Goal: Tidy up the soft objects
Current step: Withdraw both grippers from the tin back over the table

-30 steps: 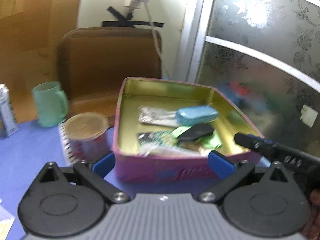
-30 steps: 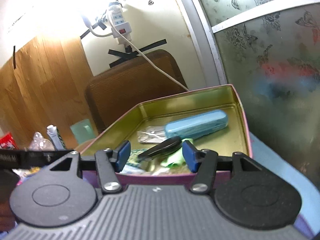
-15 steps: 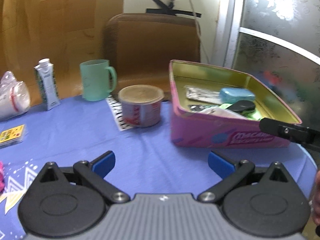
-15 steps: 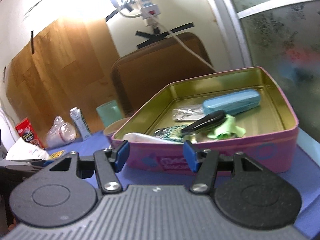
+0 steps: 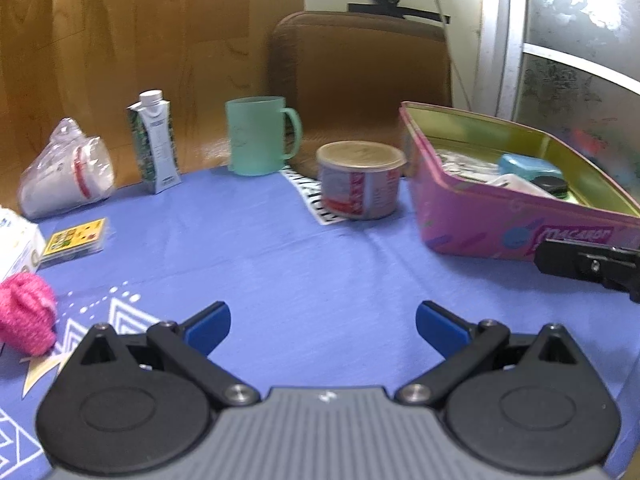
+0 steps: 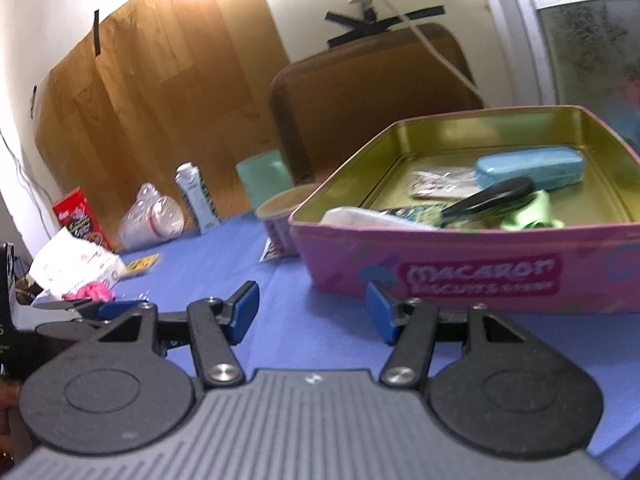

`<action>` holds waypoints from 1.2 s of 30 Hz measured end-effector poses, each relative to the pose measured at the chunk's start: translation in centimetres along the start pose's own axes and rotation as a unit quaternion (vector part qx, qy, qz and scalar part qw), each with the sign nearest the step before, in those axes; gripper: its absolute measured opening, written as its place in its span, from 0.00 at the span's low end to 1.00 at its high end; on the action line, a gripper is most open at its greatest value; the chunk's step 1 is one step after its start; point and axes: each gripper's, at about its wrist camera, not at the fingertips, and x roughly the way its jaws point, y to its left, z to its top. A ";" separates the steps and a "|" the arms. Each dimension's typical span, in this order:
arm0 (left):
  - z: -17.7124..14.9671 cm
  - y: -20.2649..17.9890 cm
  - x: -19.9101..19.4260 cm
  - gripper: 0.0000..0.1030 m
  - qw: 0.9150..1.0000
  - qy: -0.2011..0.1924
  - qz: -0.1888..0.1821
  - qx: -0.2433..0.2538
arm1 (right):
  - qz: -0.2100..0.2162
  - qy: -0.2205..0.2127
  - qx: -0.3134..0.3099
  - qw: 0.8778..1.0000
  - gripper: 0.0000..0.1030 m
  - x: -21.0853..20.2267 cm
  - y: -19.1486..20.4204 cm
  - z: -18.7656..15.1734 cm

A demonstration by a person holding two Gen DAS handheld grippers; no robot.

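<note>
A pink tin box (image 5: 480, 224) (image 6: 472, 272) with a gold inside stands on the blue tablecloth at the right; it holds a light blue case (image 6: 528, 168), a black object (image 6: 492, 196), a green soft piece (image 6: 532, 216) and some packets. A pink knitted soft object (image 5: 24, 320) (image 6: 94, 291) lies at the far left. My left gripper (image 5: 323, 324) is open over bare cloth, empty. My right gripper (image 6: 312, 308) is open and empty, just in front of the tin's near wall.
A lidded tub (image 5: 360, 180), a green mug (image 5: 260, 140), a small carton (image 5: 154, 148), a bagged cup (image 5: 64, 176), a yellow card pack (image 5: 76, 236) and a white box (image 5: 16, 244) stand along the back and left. A brown chair back (image 5: 360, 80) rises behind the table.
Both grippers have drawn back from the tin and swung left, so more tablecloth and the left-hand items now show. Their jaws stay open and empty.
</note>
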 end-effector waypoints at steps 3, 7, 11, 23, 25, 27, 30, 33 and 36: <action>-0.3 0.9 0.0 0.99 1.000 0.002 0.008 -0.004 | 0.006 0.010 -0.007 1.000 0.60 0.5 0.7 -0.3; -0.7 1.7 0.1 0.99 1.000 0.005 0.016 -0.007 | 0.011 0.022 -0.013 1.000 0.60 1.1 1.4 -0.7; -1.3 2.9 -0.2 0.99 1.000 0.005 0.022 -0.011 | 0.015 0.032 -0.022 0.999 0.61 1.6 2.2 -0.9; -3.8 7.2 -3.5 1.00 0.998 -0.011 0.067 -0.007 | 0.049 0.070 -0.057 0.995 0.61 4.5 5.8 -1.8; -4.1 7.9 -4.0 1.00 0.997 -0.012 0.073 -0.005 | 0.055 0.076 -0.066 0.993 0.61 5.0 6.6 -1.9; -4.4 8.6 -4.4 1.00 0.997 -0.012 0.076 -0.006 | 0.059 0.082 -0.073 0.992 0.61 5.3 7.1 -2.1; -4.6 9.5 -4.8 1.00 0.997 -0.015 0.078 -0.004 | 0.061 0.088 -0.078 0.991 0.61 5.8 7.7 -2.3; -4.8 10.4 -4.9 1.00 0.997 -0.013 0.080 -0.002 | 0.060 0.095 -0.082 0.990 0.61 6.3 8.1 -2.5; -5.0 11.5 -5.2 1.00 0.998 -0.015 0.067 -0.010 | 0.060 0.101 -0.088 0.989 0.61 6.7 8.4 -2.7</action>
